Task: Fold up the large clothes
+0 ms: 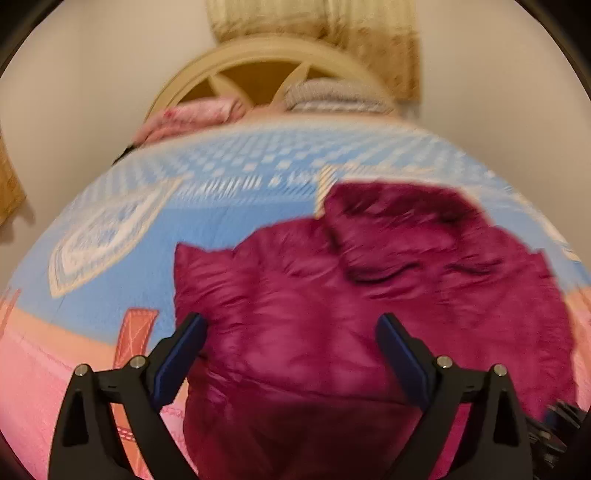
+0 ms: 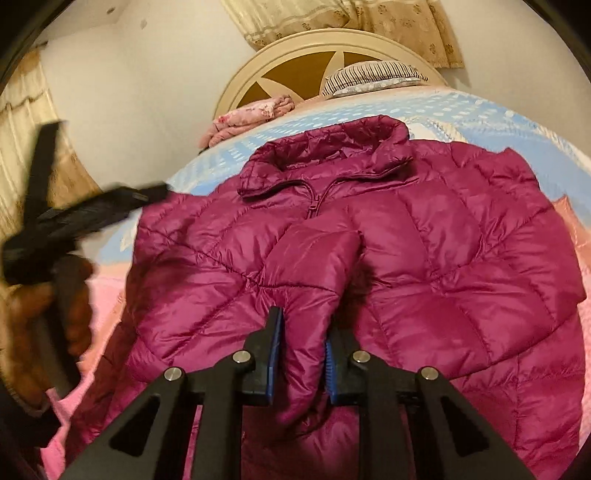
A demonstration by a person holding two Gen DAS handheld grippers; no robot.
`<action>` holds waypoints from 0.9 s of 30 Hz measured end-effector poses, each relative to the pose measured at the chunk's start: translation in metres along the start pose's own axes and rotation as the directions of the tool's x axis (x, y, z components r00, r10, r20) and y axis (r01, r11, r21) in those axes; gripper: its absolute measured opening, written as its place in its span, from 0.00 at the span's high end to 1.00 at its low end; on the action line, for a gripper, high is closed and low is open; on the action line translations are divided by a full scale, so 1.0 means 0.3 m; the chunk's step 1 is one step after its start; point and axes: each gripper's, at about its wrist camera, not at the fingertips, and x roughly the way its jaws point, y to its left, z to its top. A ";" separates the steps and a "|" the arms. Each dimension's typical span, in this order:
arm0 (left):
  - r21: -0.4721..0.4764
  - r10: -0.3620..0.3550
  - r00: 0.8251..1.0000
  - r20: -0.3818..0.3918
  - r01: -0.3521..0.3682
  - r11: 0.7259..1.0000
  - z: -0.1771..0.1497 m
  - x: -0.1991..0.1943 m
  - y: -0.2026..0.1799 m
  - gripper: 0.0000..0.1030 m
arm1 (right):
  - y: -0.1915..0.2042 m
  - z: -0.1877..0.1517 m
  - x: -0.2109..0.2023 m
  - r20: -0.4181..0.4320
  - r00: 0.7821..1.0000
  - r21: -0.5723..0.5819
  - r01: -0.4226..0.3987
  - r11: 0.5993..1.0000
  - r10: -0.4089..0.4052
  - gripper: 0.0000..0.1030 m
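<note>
A magenta quilted puffer jacket lies front up on the bed, collar toward the headboard. My right gripper is shut on the jacket's sleeve, which lies folded across the chest. My left gripper is open and empty, hovering over the jacket's left side; that view is blurred. The left gripper also shows in the right wrist view, held by a hand at the jacket's left edge.
The bed has a blue and pink patterned cover. A cream headboard stands at the far end with a striped pillow and a folded pink cloth. Curtains hang behind.
</note>
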 end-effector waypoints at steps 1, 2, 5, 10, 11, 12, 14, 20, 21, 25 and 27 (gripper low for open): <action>-0.015 -0.017 1.000 -0.021 0.017 1.000 -0.005 0.024 0.009 0.06 | -0.005 -0.001 -0.002 0.006 1.000 0.009 0.002 1.000 -0.002 0.80; -0.032 -0.031 0.999 -0.035 0.030 0.999 -0.011 0.048 0.024 0.06 | -0.007 -0.002 -0.003 0.008 1.000 0.013 0.003 1.000 -0.004 0.80; -0.056 -0.083 0.996 -0.041 0.080 0.995 -0.032 0.081 0.035 0.06 | 0.002 -0.003 0.004 0.006 1.000 0.003 0.019 1.000 -0.019 0.80; -0.033 -0.109 0.993 -0.048 0.107 0.994 -0.061 0.099 0.020 0.04 | -0.020 -0.004 -0.021 0.039 0.999 0.049 0.020 0.999 -0.022 0.80; -0.039 -0.121 0.992 -0.033 0.120 0.992 -0.062 0.081 0.026 0.04 | -0.024 -0.004 -0.018 0.034 0.999 0.057 0.021 0.998 -0.023 0.80; -0.046 -0.134 0.991 -0.020 0.133 0.990 -0.054 0.062 0.034 0.04 | -0.022 -0.004 -0.015 0.028 0.999 0.056 0.025 0.998 -0.027 0.80; -0.063 -0.155 0.988 0.024 0.156 0.986 -0.039 -0.005 0.075 0.04 | -0.019 -0.003 -0.011 0.023 0.999 0.050 0.038 0.998 -0.039 0.80; -0.080 -0.073 0.990 0.124 0.084 0.993 0.041 -0.134 0.194 0.03 | -0.024 -0.004 -0.019 0.037 0.997 0.061 0.068 0.996 -0.070 0.80; -0.091 -0.061 0.990 0.129 0.073 0.993 0.057 -0.144 0.204 0.03 | -0.022 -0.004 -0.018 0.035 0.997 0.060 0.073 0.996 -0.075 0.80; -0.100 -0.139 0.982 0.125 0.152 0.983 0.060 -0.141 0.141 0.03 | -0.021 -0.003 -0.005 0.014 0.996 0.055 0.085 0.995 -0.086 0.80; -0.054 -0.190 0.976 0.111 0.196 0.979 0.040 -0.128 0.063 0.03 | -0.019 -0.005 -0.002 0.009 0.996 0.049 0.090 0.995 -0.091 0.80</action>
